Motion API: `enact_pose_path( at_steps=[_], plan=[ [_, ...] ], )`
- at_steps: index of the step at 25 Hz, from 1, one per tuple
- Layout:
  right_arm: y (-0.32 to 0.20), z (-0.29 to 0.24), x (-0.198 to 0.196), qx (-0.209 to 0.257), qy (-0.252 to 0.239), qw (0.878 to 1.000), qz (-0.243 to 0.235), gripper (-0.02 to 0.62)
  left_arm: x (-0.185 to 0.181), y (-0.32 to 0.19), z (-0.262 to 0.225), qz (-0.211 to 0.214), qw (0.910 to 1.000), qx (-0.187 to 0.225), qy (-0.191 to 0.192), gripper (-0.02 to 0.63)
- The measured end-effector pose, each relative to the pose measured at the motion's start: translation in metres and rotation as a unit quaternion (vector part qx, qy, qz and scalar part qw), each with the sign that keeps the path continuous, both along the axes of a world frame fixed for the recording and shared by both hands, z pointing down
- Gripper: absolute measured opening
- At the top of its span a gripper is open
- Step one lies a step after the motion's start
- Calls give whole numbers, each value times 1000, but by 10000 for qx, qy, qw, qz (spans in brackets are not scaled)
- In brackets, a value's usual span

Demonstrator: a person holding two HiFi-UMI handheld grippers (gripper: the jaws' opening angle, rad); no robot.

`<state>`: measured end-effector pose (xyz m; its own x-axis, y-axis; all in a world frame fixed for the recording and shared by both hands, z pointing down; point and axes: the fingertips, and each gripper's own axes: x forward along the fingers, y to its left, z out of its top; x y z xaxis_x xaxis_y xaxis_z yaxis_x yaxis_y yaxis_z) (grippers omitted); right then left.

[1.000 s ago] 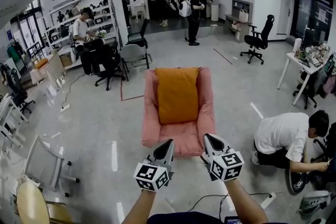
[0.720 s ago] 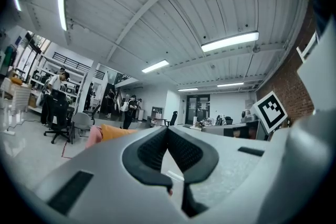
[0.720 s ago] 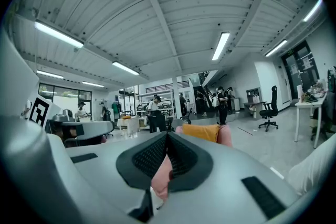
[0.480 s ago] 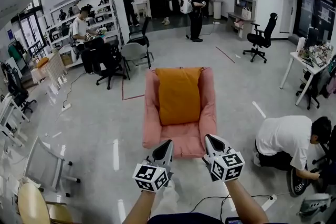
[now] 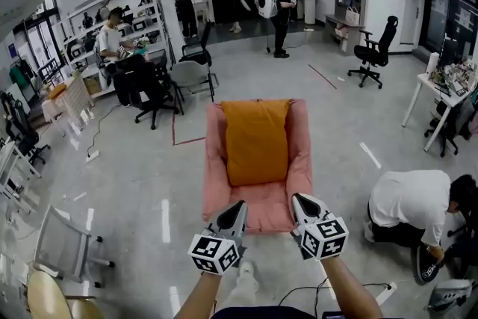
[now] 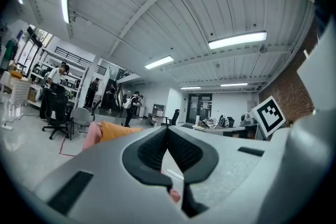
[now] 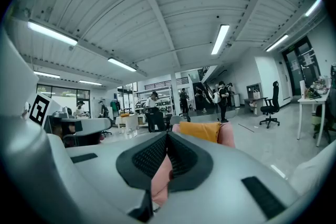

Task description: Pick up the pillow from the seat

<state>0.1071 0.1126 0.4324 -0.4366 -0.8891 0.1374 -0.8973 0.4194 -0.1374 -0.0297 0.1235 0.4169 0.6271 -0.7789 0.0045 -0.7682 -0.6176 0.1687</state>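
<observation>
One pink seat (image 5: 258,199) stands on the open floor (image 5: 127,175), its front edge partly hidden by two grippers. One orange pillow (image 5: 256,142) leans against its back. One person (image 5: 407,199) crouches at right, partly cut off. The left gripper (image 5: 238,204) and right gripper (image 5: 298,199) are clenched and empty.

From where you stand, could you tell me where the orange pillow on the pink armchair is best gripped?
Probably the two near corners of the orange pillow, approached from the open front of the armchair. It lies leaning back between the armrests, so only its near edge looks free.
</observation>
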Motion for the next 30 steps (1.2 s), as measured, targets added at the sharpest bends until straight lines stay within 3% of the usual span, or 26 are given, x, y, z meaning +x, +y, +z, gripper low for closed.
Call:
enact_pose_path(
  at_steps=[16, 30],
  plan=[
    [-121, -7, -9, -86, -58, 9997, 232, 17, -16, -129, -9, 167, 9998, -86, -48, 5],
    [-212, -5, -42, -204, 34, 9993, 298, 17, -49, -225, -7, 233, 9996, -161, -24, 5]
  ],
)
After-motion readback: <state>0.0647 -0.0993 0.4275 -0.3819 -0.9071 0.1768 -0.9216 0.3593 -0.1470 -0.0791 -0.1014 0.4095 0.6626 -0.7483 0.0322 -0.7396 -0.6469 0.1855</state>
